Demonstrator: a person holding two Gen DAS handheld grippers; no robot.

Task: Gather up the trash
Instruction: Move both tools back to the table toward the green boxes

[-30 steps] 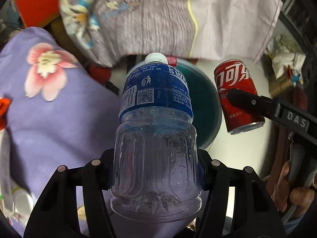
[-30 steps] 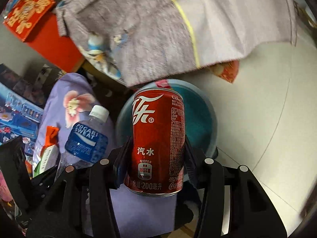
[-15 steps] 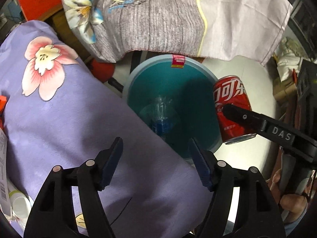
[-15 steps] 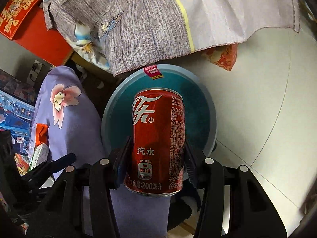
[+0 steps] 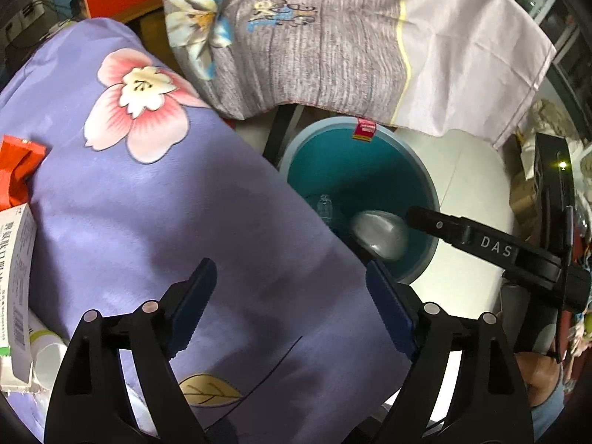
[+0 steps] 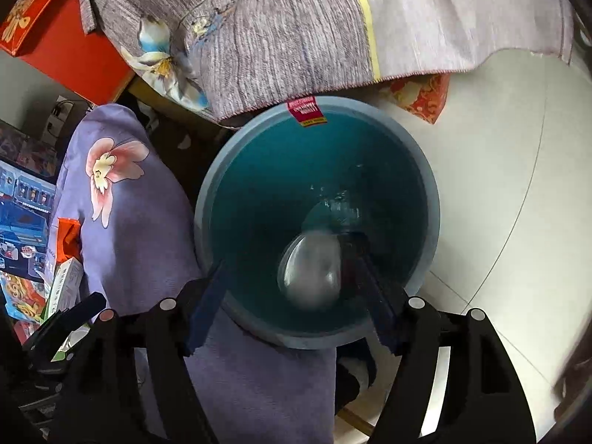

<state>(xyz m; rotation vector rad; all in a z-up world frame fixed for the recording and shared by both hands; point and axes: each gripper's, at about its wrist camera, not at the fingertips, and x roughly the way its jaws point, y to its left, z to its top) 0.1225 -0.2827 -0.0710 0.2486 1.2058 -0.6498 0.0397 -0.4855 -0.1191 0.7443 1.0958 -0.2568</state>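
A teal trash bin (image 5: pixel 431 188) (image 6: pixel 425 170) stands on the floor beside the purple flowered bedding. A clear plastic bottle (image 5: pixel 325 207) (image 6: pixel 342 207) lies at its bottom. The red can, seen blurred end-on as a silver oval (image 5: pixel 379 235) (image 6: pixel 310 272), is falling inside the bin. My left gripper (image 5: pixel 286 292) is open and empty over the bedding, left of the bin. My right gripper (image 6: pixel 292 288) is open directly above the bin; its finger (image 5: pixel 458 235) shows in the left wrist view.
Purple bedding with a pink flower (image 5: pixel 148 203) (image 6: pixel 122 203) lies left of the bin. A grey flowered cloth (image 5: pixel 314 44) (image 6: pixel 296 29) hangs behind it. Boxes and packets (image 5: pixel 14 244) (image 6: pixel 63 281) sit at the left. White tiled floor (image 6: pixel 510 185) lies to the right.
My left gripper opened and dropped the bottle into the bin, then drew back. My right gripper moved over the bin, opened, and the can is dropping in.
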